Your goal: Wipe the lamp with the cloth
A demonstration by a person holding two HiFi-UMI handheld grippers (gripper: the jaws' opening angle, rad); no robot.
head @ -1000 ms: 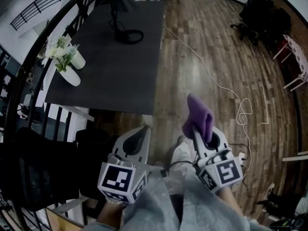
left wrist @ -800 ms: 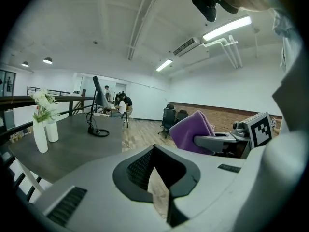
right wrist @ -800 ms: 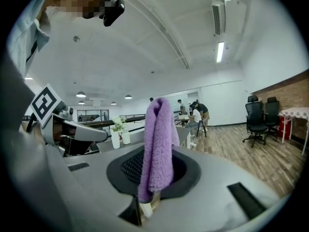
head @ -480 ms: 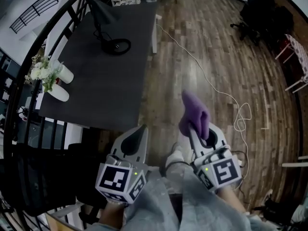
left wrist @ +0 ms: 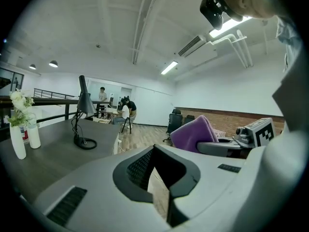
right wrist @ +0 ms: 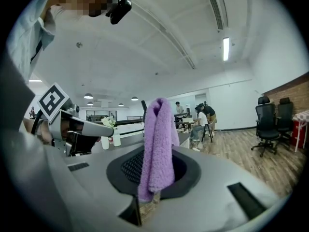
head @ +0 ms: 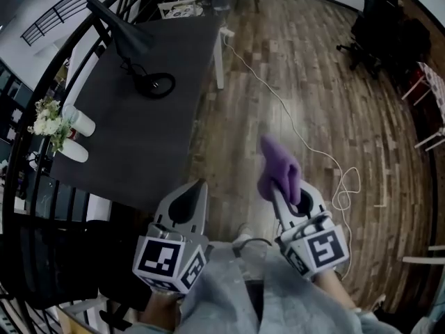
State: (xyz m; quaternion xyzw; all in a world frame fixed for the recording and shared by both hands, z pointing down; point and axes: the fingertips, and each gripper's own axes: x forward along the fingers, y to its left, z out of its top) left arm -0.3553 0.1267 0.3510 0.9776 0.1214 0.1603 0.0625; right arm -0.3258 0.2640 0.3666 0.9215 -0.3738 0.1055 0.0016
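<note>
The biggest thing is the brown wood floor (head: 313, 82), which fills the middle and right of the head view. The dark table (head: 139, 138) is at the upper left. The black lamp (head: 124, 28) stands on the far end of the table, near the top left of the frame. It is well apart from both grippers, so no wiping has begun. This looks like the step of carrying the cloth over to the lamp. The left gripper (head: 201, 184) is at the bottom, left of the middle. Its jaws are closed together and hold nothing. The right gripper (head: 278, 190) is at the bottom, right of the middle. Its jaws are pinched on the purple cloth (head: 280, 167), which sticks up out of them. Next, the person likely has to go closer and reach across the table. Two white vases (head: 76, 138) stand at the table's left edge. A thin white cable (head: 306, 141) lies across the floor and could catch a foot.
</note>
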